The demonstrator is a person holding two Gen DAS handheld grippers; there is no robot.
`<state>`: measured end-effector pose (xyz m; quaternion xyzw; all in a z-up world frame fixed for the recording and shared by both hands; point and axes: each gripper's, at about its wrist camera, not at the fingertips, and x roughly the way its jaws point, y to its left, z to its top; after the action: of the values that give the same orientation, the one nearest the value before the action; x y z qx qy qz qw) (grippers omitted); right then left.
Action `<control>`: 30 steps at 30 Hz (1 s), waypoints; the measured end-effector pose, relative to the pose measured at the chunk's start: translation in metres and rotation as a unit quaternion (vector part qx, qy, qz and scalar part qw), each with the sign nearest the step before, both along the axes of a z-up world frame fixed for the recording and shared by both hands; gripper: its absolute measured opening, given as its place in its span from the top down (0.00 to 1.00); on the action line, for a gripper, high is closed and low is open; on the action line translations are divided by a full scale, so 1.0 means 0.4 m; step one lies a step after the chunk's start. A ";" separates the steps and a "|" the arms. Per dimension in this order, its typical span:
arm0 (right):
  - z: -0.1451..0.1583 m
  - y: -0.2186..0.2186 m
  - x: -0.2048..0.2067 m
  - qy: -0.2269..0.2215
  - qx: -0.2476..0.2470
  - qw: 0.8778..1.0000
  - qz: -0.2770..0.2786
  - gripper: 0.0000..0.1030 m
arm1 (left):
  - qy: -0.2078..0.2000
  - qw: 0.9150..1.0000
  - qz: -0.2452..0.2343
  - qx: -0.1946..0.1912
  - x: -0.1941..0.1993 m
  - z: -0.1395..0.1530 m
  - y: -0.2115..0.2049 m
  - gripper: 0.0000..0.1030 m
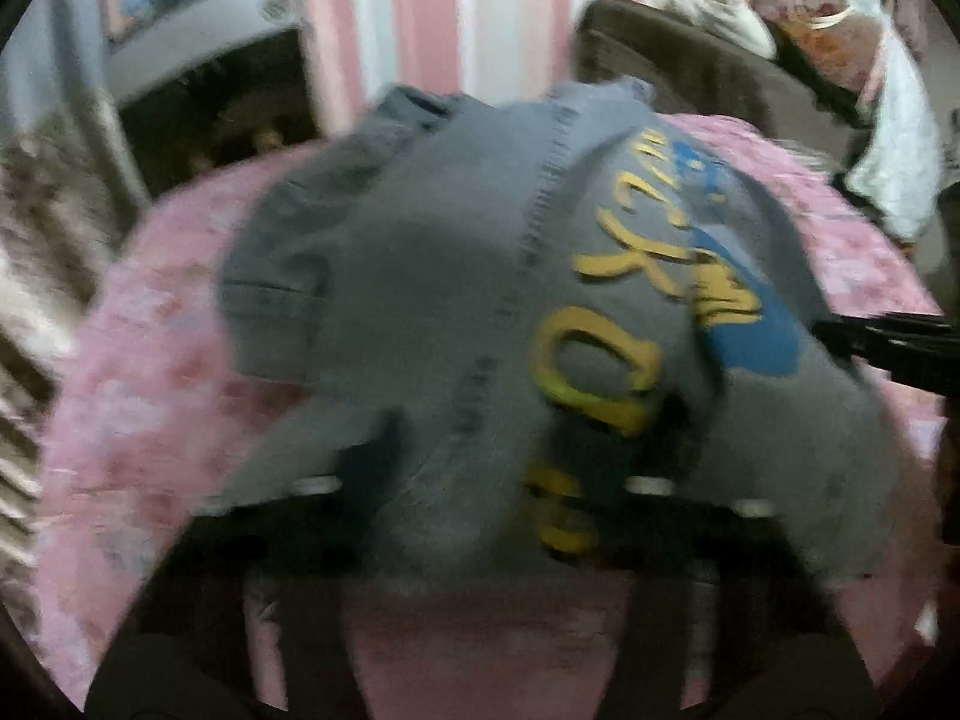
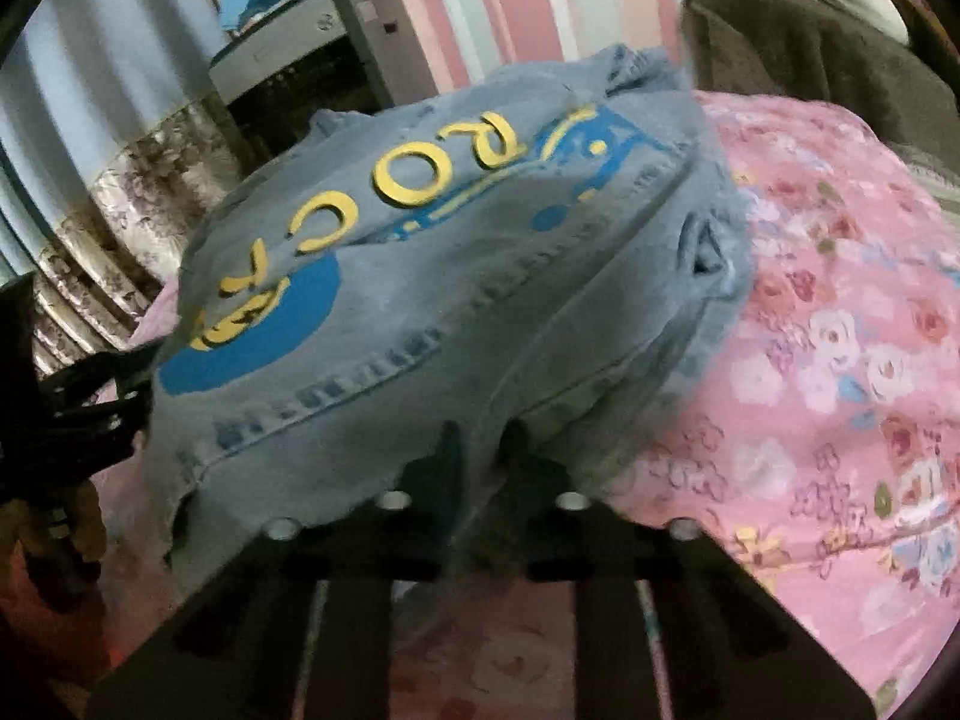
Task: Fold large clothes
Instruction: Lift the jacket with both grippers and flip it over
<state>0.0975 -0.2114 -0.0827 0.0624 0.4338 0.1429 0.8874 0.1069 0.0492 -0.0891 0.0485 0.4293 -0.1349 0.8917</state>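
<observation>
A grey-blue denim garment with yellow letters and blue print lies on a pink floral bedspread. The left wrist view is blurred; my left gripper has the garment's near hem bunched between its fingers and lifted. In the right wrist view the same garment is partly folded, and my right gripper is shut on its near edge. The left gripper shows at the left edge of the right wrist view, and the right gripper at the right edge of the left wrist view.
A brown sofa with piled clothes stands behind the bed at the right. A pink striped curtain hangs at the back. A grey appliance stands at the back left. The bedspread spreads out to the right.
</observation>
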 end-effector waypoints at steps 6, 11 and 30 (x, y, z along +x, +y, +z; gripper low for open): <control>0.077 -0.008 -0.002 -0.060 -0.036 0.998 -0.011 0.97 | -0.001 1.000 -0.006 0.004 0.027 0.029 0.010 0.99; 0.128 -0.037 0.030 -0.089 -0.117 0.988 -0.038 0.98 | -0.034 0.999 0.035 0.023 0.072 0.090 0.065 0.99; 0.218 -0.386 0.374 -0.108 -0.420 0.883 -0.181 0.98 | -0.066 0.961 0.269 0.028 0.436 0.189 0.547 0.97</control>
<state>0.2471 -0.3656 0.0047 -0.2542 0.3356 -0.2102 0.8824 0.2814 0.2681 -0.0135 -0.0346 0.3707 0.1254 0.9196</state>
